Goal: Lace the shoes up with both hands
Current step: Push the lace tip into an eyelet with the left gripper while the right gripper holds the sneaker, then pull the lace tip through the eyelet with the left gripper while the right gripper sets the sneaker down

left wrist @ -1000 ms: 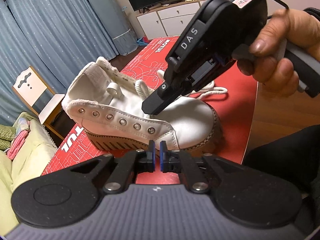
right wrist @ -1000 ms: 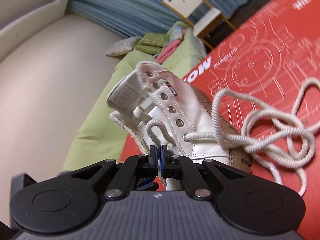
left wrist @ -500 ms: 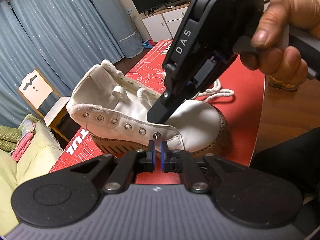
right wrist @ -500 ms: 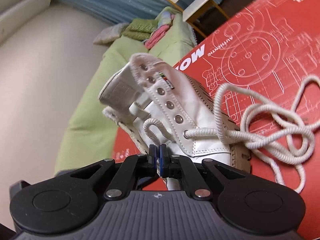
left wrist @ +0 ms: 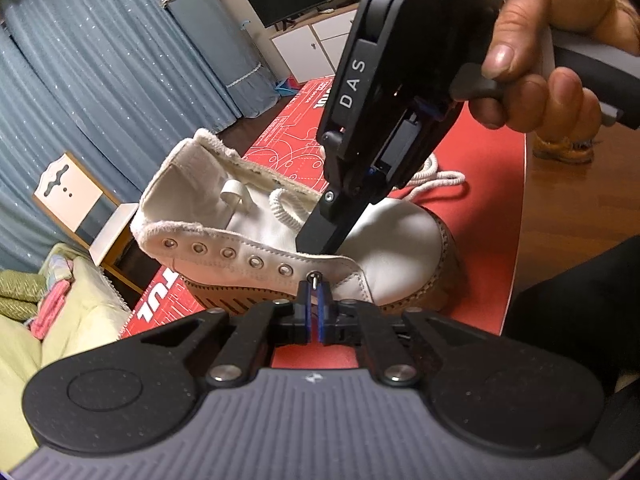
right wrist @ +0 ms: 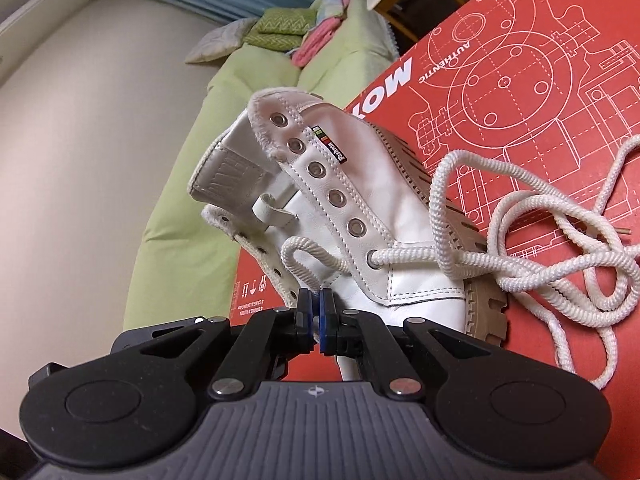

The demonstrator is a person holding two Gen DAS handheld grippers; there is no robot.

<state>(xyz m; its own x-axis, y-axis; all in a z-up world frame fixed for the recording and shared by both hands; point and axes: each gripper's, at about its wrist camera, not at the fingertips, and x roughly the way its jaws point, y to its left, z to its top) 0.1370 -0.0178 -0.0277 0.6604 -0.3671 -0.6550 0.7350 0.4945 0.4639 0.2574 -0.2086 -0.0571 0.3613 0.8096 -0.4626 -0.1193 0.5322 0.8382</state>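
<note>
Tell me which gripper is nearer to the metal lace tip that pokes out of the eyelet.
Left. The left gripper flanks the lace tip outside the flap; the right gripper reaches down behind the flap, inside the shoe.

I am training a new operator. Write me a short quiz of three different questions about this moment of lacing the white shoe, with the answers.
1. True or false: the lace already passes through the lowest eyelet on one side of the shoe.
2. What lies under the shoe? A) a green cushion B) a red box C) a wooden chair
3. Fill in: a small lace tip pokes out of the lowest eyelet just ahead of the ______ gripper's fingertips.

Key
1. True: it comes out of the eyelet and lies in loose loops on the box.
2. B
3. left; meanwhile the right gripper reaches into the shoe's opening.
</note>
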